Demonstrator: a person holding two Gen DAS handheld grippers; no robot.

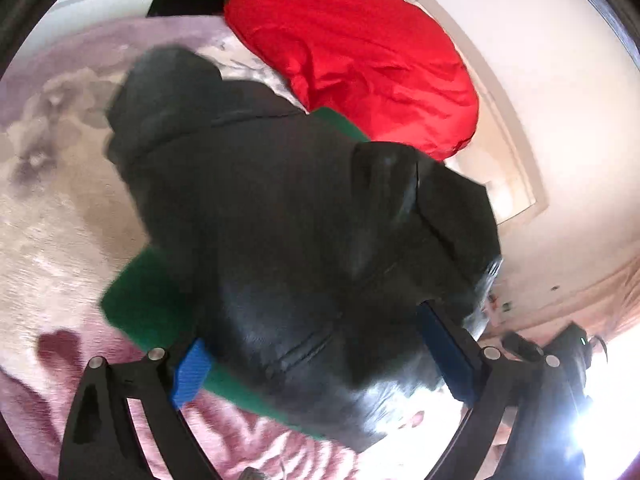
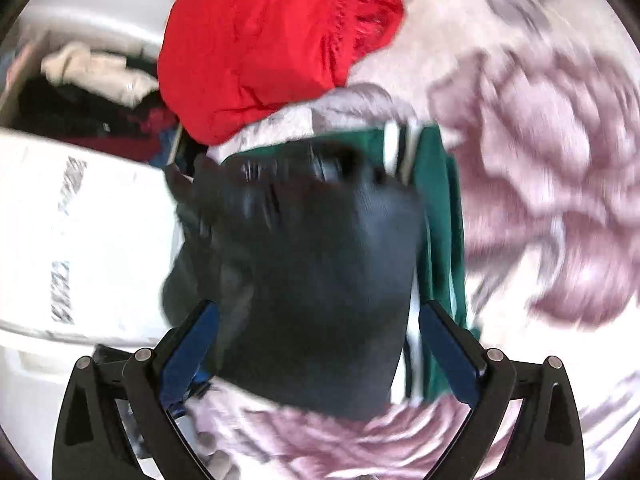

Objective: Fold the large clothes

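The left gripper [image 1: 320, 356] has its two blue-padded fingers spread wide apart, holding nothing. Between and just ahead of the fingers lies a black jacket [image 1: 288, 208], shiny like leather, spread over a green garment [image 1: 148, 292] whose edges show to the gripper's left and beyond the jacket. Whether the blue pads touch the jacket cannot be told, since the picture is blurred. Both clothes rest on a bed with a pink and cream floral cover [image 1: 52, 208]. Farther ahead and to the right sits a red bundle of cloth [image 1: 352, 52]. At the far right, glare washes out the lower corner, and a dark device there is hard to make out.

The right gripper [image 2: 318, 344] also stands wide open with nothing clamped. The black jacket [image 2: 316, 272] fills the gap between its fingers and runs ahead; its near edge lies just above the fingers' base. The green garment [image 2: 440, 240], with white stripes, shows along the jacket's right side. The red cloth [image 2: 256, 40] is farther ahead. To the left stands a white box [image 2: 92, 240] with blurred print, and beyond it a heap of mixed clothes [image 2: 92, 88], partly hidden.
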